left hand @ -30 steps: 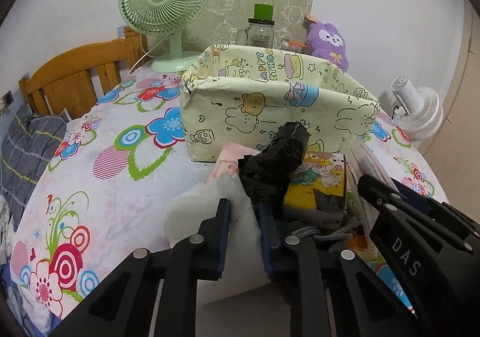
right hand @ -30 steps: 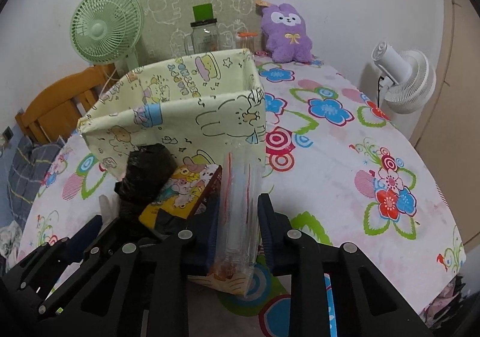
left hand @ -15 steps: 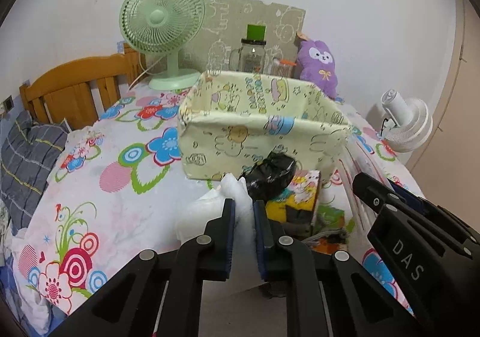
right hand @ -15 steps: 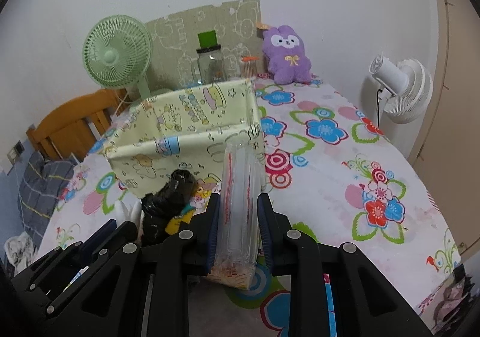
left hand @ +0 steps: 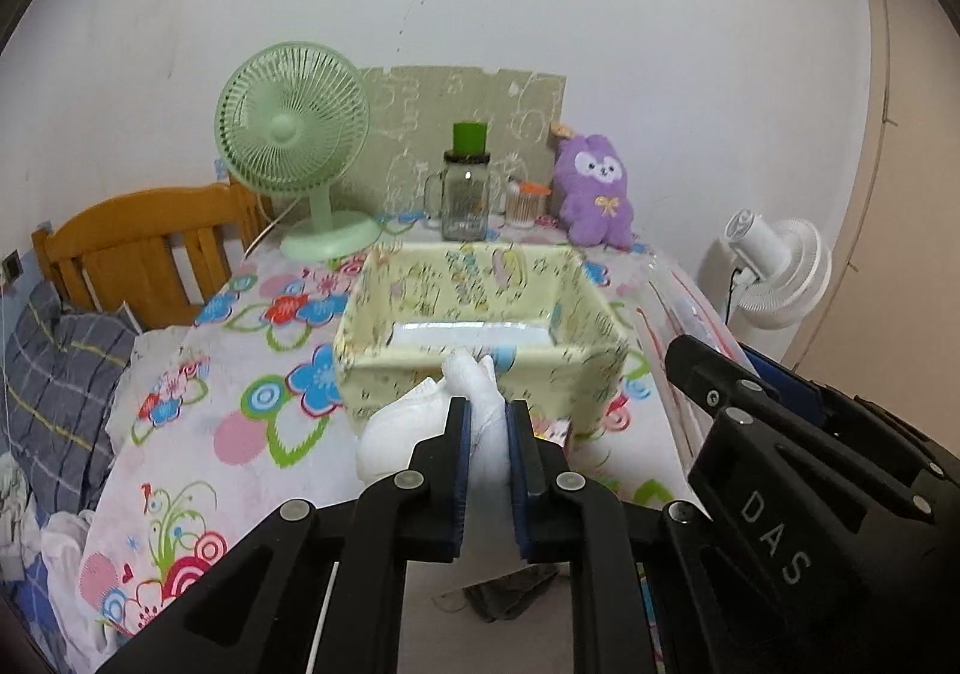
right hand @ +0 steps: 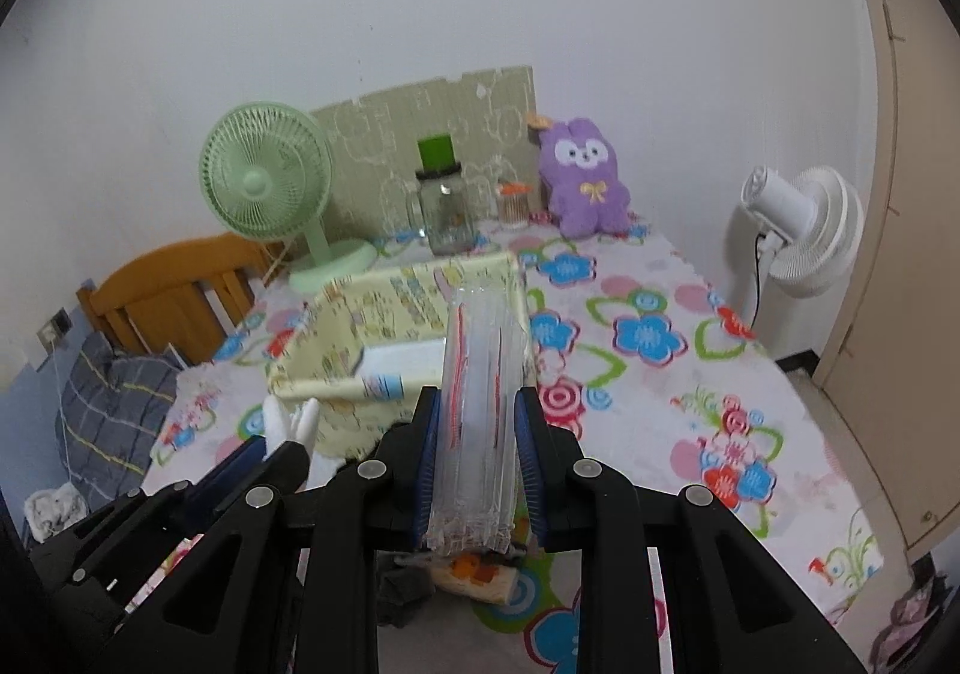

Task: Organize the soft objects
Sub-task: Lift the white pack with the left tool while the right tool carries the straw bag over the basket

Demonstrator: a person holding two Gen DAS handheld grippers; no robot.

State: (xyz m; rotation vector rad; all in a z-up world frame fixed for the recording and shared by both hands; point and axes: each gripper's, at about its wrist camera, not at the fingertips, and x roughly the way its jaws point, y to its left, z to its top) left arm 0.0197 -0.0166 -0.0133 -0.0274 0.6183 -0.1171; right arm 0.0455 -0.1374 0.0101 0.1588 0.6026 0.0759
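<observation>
Your left gripper (left hand: 487, 416) is clenched on a white soft cloth (left hand: 474, 404), which bulges out to the left of the fingers and stands up above them, in front of the near wall of the yellow fabric box (left hand: 480, 356). Your right gripper (right hand: 477, 428) is grasping a clear plastic bag with red stripes (right hand: 480, 374); the bag stands upright between its blue pads and reaches up in front of the box's right corner. The box sits on the counter (right hand: 660, 374) with a flowered cover, and a flat white item lies inside it. Behind it stand a green fan (left hand: 294, 158), a glass jar (left hand: 465, 194) and a purple plush toy (left hand: 594, 188).
</observation>
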